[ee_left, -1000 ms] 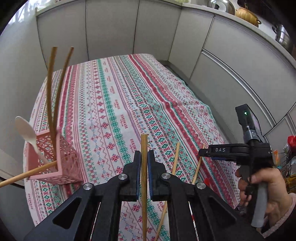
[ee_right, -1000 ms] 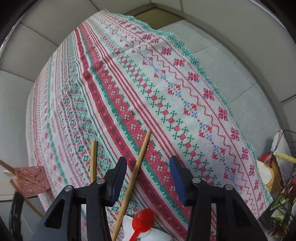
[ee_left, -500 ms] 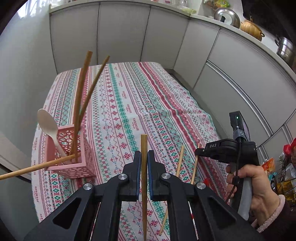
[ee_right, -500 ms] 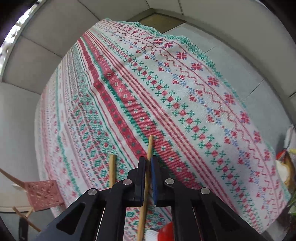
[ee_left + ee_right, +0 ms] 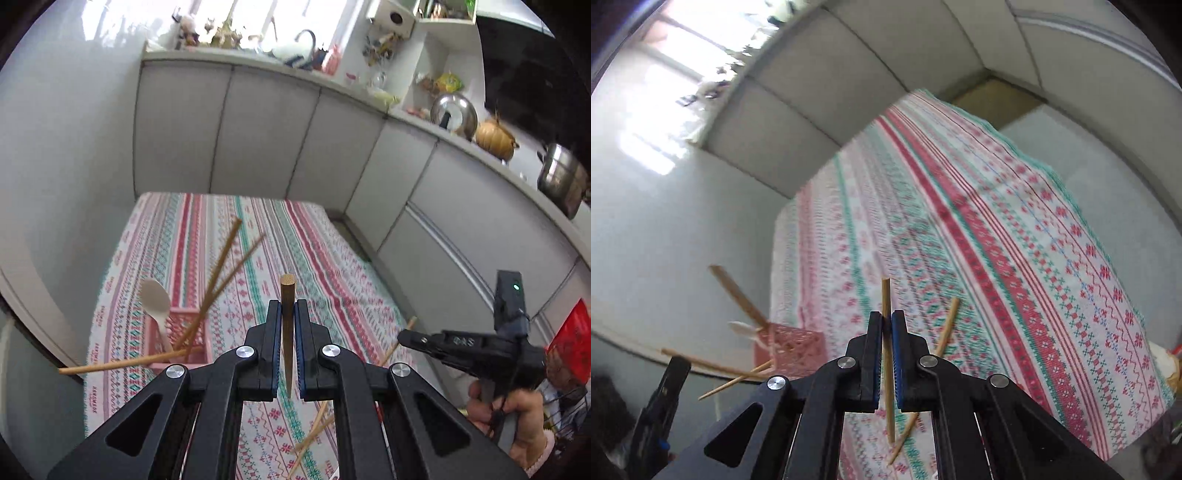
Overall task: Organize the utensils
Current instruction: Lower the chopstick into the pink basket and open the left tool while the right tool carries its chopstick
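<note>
Left wrist view: left gripper (image 5: pixel 287 354) pinches a round wooden chopstick (image 5: pixel 287 332) above the woven patterned tablecloth (image 5: pixel 332 280); a pink lattice basket (image 5: pixel 184 339) holds chopsticks and a pale spoon (image 5: pixel 157 306). Right wrist view alone shows the right gripper (image 5: pixel 886 362) clamping a thinner chopstick (image 5: pixel 887 354), another loose stick (image 5: pixel 942 339) beside it.

Left gripper (image 5: pixel 287 334) raised above the table, jaws closed tight on a wooden chopstick (image 5: pixel 287 332) that stands upright between the pads. Right gripper (image 5: pixel 886 345) likewise lifted, jaws clamped on a second chopstick (image 5: pixel 887 354), shaft running up through the gap. Right hand (image 5: pixel 506 410) wrapped round the gripper's handle, low at the right of the left wrist view, fingers curled on the grip.
</note>
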Tool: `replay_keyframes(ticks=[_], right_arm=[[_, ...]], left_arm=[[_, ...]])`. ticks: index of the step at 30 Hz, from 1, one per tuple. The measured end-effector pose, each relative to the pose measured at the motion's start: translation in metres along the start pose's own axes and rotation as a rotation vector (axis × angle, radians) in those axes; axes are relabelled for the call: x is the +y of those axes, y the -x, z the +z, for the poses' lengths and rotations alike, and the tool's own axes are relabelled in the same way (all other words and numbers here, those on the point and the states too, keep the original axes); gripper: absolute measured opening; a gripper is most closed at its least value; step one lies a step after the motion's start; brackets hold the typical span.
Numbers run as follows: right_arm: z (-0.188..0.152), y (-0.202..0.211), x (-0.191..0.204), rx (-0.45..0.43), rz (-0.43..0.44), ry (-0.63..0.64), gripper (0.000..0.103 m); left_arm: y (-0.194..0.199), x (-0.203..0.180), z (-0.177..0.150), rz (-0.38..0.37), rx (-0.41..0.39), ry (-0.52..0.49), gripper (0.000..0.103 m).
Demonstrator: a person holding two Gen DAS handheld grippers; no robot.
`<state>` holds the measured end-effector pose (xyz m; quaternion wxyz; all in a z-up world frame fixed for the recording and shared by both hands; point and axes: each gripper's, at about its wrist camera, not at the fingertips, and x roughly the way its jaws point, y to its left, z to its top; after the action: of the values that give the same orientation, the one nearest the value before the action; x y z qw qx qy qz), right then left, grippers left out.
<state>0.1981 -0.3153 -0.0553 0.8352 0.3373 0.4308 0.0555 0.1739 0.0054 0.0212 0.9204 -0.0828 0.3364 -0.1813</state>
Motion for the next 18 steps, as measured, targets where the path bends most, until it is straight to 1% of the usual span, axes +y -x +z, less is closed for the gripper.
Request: replay_keyframes(ticks=[5,7,10,13,16,18], right_arm=[[0.003,0.03,0.019,-0.085,0.072,0.038,0.005],[0.003,0.036,0.023,-0.098,0.09,0.044,0.005],[0.004,0.041,0.026,-0.106,0.11,0.045,0.005],[0.003,0.041,0.028,-0.101,0.121,0.045,0.005],[0.003,0.04,0.028,-0.1,0.121,0.045,0.005],[0.003,0.04,0.028,-0.099,0.121,0.044,0.005]], left_arm=[[0.039,0.012,0.017,0.045,-0.113,0.036,0.007],[0.055,0.015,0.022,0.069,-0.162,0.047,0.007],[0.076,0.018,0.027,0.13,-0.238,0.052,0.007],[0.089,0.021,0.032,0.148,-0.294,0.07,0.007],[0.094,0.023,0.035,0.191,-0.318,0.066,0.007],[0.088,0.025,0.035,0.232,-0.309,0.058,0.007]])
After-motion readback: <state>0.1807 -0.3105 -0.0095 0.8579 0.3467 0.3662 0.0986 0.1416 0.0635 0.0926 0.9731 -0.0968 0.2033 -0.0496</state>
